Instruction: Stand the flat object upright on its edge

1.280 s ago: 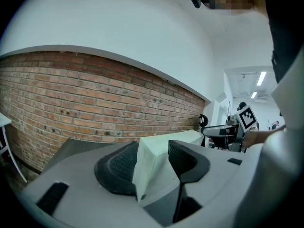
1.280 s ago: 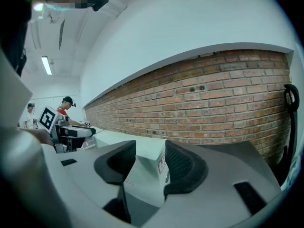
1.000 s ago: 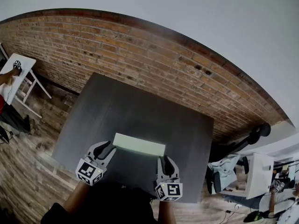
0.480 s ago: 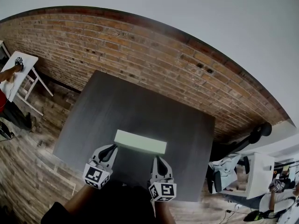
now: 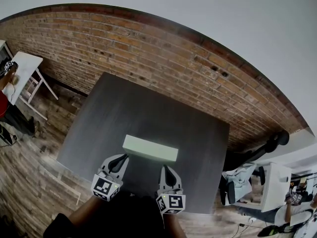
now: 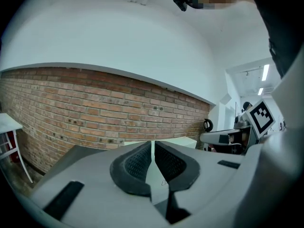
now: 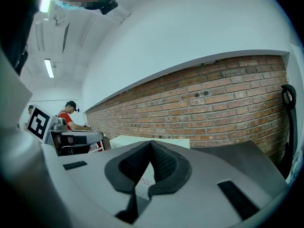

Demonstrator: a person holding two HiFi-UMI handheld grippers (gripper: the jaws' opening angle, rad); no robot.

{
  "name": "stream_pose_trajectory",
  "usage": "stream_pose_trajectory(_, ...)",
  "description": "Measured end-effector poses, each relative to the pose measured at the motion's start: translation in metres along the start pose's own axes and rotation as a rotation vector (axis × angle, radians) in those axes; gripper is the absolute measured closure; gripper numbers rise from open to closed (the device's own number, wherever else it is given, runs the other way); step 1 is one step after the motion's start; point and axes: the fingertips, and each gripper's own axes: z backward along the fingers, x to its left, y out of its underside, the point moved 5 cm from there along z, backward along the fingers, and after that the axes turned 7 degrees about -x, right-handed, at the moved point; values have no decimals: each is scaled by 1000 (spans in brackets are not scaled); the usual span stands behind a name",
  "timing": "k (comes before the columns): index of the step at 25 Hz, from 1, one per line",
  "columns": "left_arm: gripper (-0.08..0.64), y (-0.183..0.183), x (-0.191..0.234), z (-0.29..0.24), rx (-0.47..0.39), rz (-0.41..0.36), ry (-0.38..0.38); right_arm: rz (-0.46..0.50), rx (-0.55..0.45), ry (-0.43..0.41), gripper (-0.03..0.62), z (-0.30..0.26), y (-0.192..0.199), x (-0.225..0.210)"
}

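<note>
A pale greenish-white rectangular slab [image 5: 150,149] rests on a dark grey square desk [image 5: 148,108]. Its long side runs across in front of the person. The bare desk top stretches well beyond the slab's far side, and only a short strip shows on its near side. From the head view the slab shows a lighter upper face and a shaded face turned toward the person; whether that upper face is its broad side or its narrow edge cannot be told. The left gripper [image 5: 124,157] is on the slab's near side with its tips at the slab's left end, just beside the corner, and contact cannot be made out. Its jaws are pressed together with nothing between them, and in the left gripper view the slab shows only beyond them. The right gripper [image 5: 164,168] also sits on the slab's near side, toward its right end and just short of the shaded face. Its jaws are likewise closed and empty, with the slab ahead of them in the right gripper view. Each gripper carries a cube with black-and-white square markers at its rear, farther from the slab. A red brick wall [image 5: 148,53] runs well beyond the slab's far side.
</note>
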Motion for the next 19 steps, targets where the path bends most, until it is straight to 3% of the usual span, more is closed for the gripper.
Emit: stream_pose_trajectory(19, 511, -1, -7, 1, -18, -15, 9, 9, -9, -16, 568, 5, 0, 4)
